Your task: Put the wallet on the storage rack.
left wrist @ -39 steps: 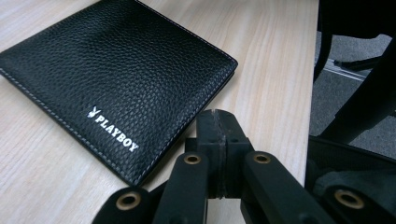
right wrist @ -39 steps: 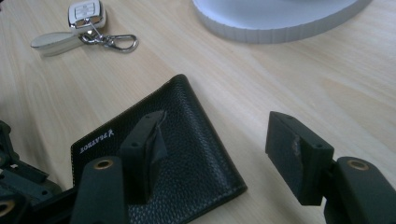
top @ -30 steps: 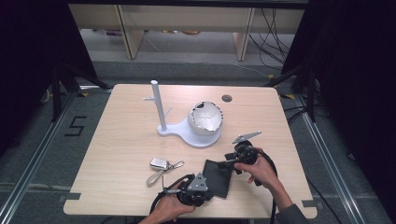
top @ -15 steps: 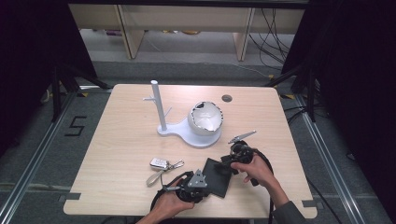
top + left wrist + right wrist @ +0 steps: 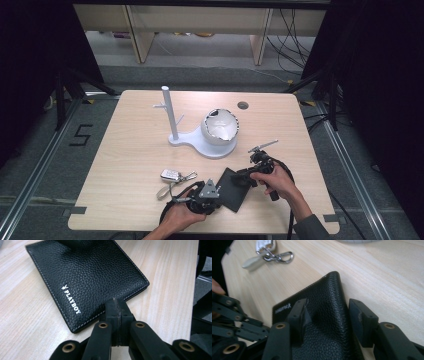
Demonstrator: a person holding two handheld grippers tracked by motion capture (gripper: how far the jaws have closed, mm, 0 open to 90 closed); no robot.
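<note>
A black leather wallet (image 5: 232,189) with white lettering lies near the table's front edge (image 5: 87,280). My left gripper (image 5: 216,194) is shut, and its joined tips (image 5: 117,308) rest at the wallet's near edge with nothing visible between them. My right gripper (image 5: 244,180) comes in from the right and is open. Its jaws (image 5: 328,307) straddle one side of the wallet (image 5: 327,322), one fingertip (image 5: 300,312) resting on the leather, the other standing off beside the edge. The left gripper's linkage (image 5: 234,320) shows at that view's lower left.
A key fob with a ring and clip (image 5: 172,176) lies just left of the wallet (image 5: 265,252). A white stand (image 5: 210,147) with an upright post (image 5: 167,112) and a cracked white shell-like bowl (image 5: 220,127) occupies mid-table. A round grommet hole (image 5: 243,105) sits at the back.
My right gripper has slid left and down onto the wallet's right side. The left hand has edged slightly toward the wallet. The wallet has stayed in place.
</note>
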